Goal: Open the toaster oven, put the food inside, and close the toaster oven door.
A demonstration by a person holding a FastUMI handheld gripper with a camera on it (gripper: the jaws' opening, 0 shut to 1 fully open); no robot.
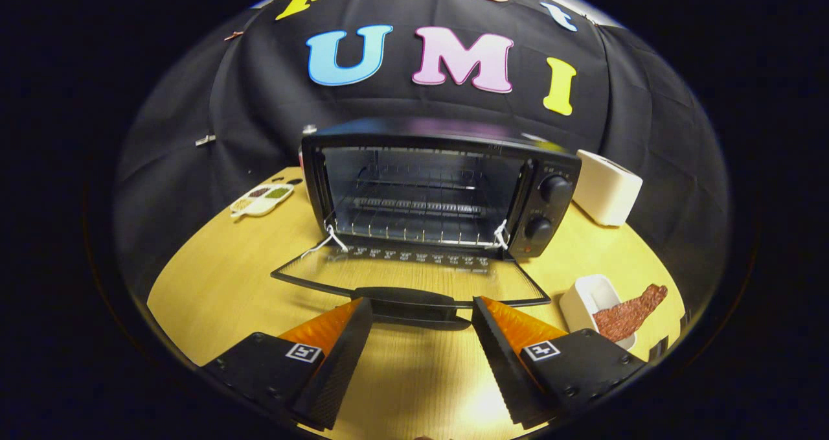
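Here the gripper (421, 313) has its two fingers spread wide and holding nothing, their tips just at the handle (411, 297) of the one oven (440, 190), whose door (414, 278) lies folded flat onto the table (220, 278) towards them. Inside the oven is one wire rack (418, 223), and two knobs (556, 188) sit on its right panel. Near the table's right edge a white dish (586, 297) holds one reddish slab of food (628, 313); one white box (607, 187) stands at the far right, one sectioned tray (262, 199) at the far left.
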